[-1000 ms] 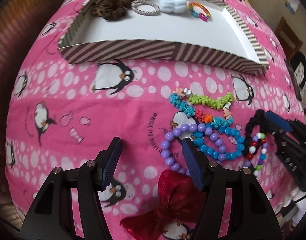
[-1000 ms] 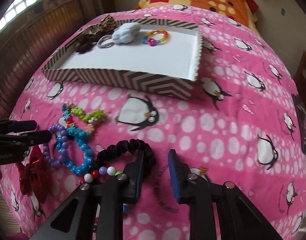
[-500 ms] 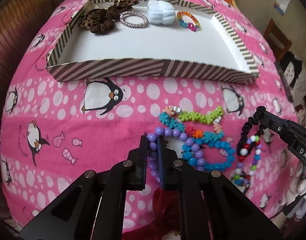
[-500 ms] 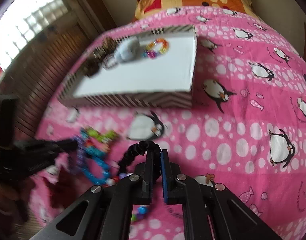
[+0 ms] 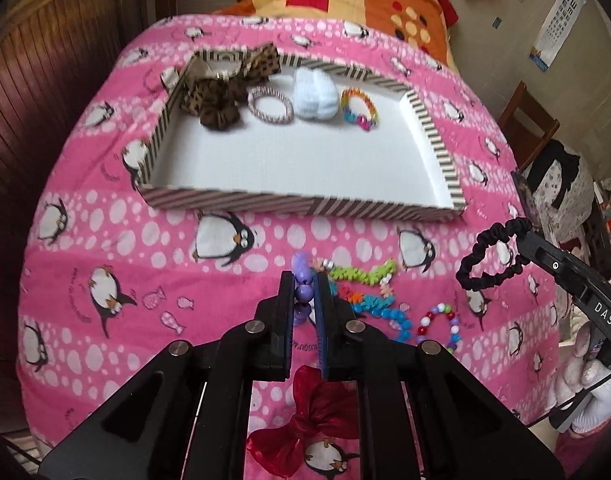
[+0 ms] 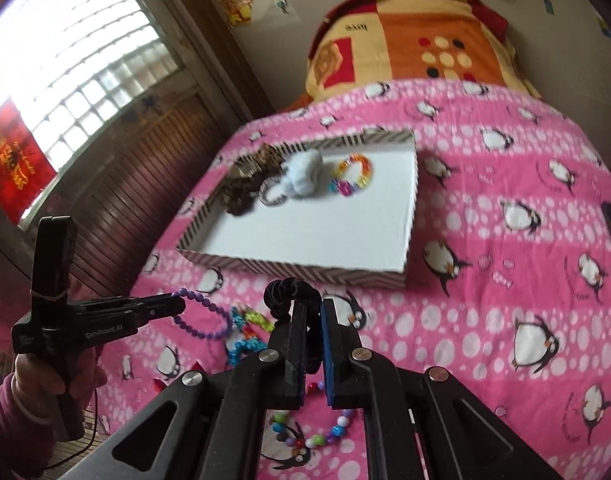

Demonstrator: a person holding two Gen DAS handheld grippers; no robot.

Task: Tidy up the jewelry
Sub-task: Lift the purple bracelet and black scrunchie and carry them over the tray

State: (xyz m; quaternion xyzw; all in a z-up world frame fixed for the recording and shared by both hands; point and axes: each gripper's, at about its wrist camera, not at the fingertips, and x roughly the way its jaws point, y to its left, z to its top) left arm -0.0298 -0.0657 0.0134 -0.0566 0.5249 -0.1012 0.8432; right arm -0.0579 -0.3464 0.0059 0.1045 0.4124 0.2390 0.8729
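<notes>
Two pieces are lifted at once. Left view: the left claw (image 5: 305,294) pinches the purple bead bracelet (image 5: 303,276) — striped tray (image 5: 305,204) ahead. Right view: the right claw (image 6: 312,322) pinches the black scrunchie (image 6: 287,294); next, carry both forward over the tray — then release.

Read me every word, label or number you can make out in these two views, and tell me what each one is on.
"DAS" – on the side of the right tongs, the rest cut off.
"GenRobot.AI" – on the body of the left tongs.
Pink penguin blanket: printed words, upside down, too small to read.
Orange blanket: a short upside-down word, unclear.
Red banner by the window: gold characters, blurred.
Wall chart: too small to read.
</notes>
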